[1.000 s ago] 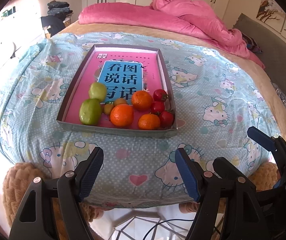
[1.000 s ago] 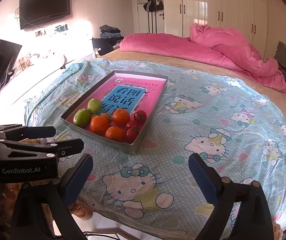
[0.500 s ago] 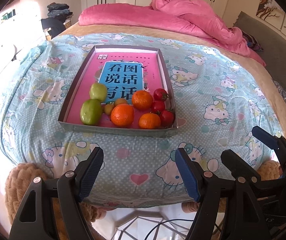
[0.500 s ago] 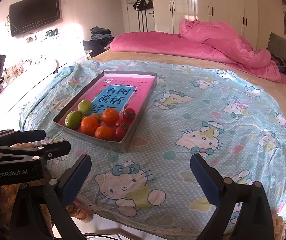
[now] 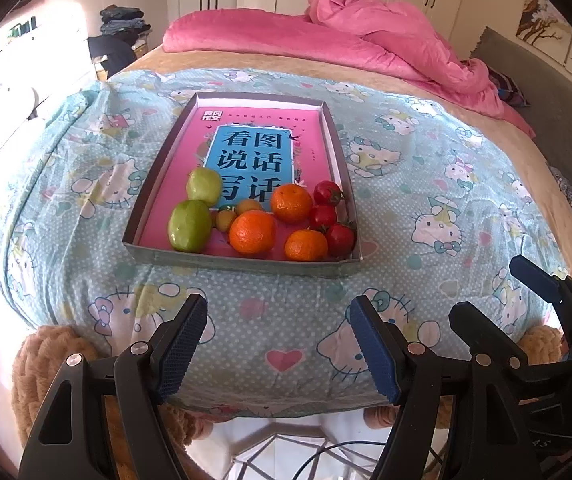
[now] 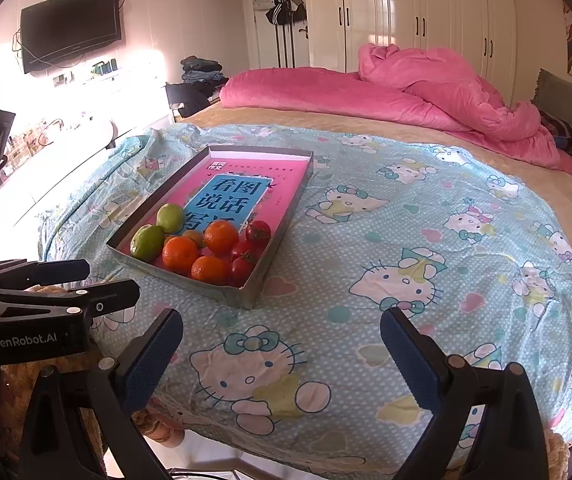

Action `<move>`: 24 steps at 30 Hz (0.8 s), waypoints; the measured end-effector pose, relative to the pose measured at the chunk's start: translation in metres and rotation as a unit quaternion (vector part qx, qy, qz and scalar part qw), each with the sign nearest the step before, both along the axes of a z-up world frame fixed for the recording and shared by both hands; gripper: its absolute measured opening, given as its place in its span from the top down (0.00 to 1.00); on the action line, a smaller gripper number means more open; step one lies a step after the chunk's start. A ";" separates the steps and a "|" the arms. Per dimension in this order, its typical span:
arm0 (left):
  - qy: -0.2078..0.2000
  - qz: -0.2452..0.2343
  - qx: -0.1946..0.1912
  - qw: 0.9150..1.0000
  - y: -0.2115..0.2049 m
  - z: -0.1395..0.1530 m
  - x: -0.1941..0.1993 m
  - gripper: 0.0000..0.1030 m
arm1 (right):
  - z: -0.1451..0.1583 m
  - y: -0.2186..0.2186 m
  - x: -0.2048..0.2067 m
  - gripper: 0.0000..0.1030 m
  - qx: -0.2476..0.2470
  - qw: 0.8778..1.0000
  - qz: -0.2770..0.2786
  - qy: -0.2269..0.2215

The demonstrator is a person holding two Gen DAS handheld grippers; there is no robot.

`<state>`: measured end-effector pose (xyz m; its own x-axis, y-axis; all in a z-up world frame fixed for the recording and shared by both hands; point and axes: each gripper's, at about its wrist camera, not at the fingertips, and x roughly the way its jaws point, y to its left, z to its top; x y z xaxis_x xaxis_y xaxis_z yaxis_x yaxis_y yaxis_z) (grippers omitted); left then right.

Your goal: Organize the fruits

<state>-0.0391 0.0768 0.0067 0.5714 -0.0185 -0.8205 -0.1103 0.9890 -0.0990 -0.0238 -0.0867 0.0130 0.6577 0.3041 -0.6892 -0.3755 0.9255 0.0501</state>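
Note:
A shallow grey tray (image 5: pixel 241 260) (image 6: pixel 221 292) with a pink book lying inside it sits on the bed. At its near end lie two green apples (image 5: pixel 189 226) (image 6: pixel 147 242), three oranges (image 5: pixel 252 232) (image 6: pixel 179 254), small yellowish fruits (image 5: pixel 225 218) and three red tomatoes (image 5: pixel 340 239) (image 6: pixel 257 232). My left gripper (image 5: pixel 277 346) is open and empty, just short of the tray's near wall. My right gripper (image 6: pixel 281 354) is open and empty, to the right of the tray; it also shows in the left wrist view (image 5: pixel 498 300).
The bed has a light blue cartoon-cat sheet (image 6: pixel 406 248) and a bunched pink duvet (image 6: pixel 426 96) at the far end. The bed's near edge lies under both grippers. White wardrobes (image 6: pixel 406 16) and a wall TV (image 6: pixel 69 28) stand beyond.
Both grippers have moved slightly forward toward the tray, staying open. The fruits have not moved.

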 end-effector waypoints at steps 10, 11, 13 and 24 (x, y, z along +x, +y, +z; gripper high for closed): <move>-0.001 -0.002 0.006 1.000 -0.002 0.001 0.000 0.27 | 0.001 0.002 -0.001 0.03 -0.003 1.000 0.000 -0.001; -0.001 -0.002 0.007 1.000 -0.001 0.001 0.000 0.27 | 0.000 0.002 -0.001 0.03 -0.003 1.000 0.000 -0.001; -0.001 -0.002 0.007 1.000 -0.001 0.001 0.000 0.27 | 0.001 0.002 -0.001 0.03 -0.002 1.000 -0.001 -0.001; -0.002 -0.002 0.015 1.000 -0.001 0.002 -0.002 0.27 | 0.000 0.002 -0.001 0.03 -0.003 1.000 -0.002 -0.001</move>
<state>-0.0408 0.0758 0.0088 0.5752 0.0039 -0.8180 -0.1065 0.9918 -0.0702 -0.0245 -0.0850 0.0132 0.6610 0.2977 -0.6888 -0.3716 0.9273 0.0441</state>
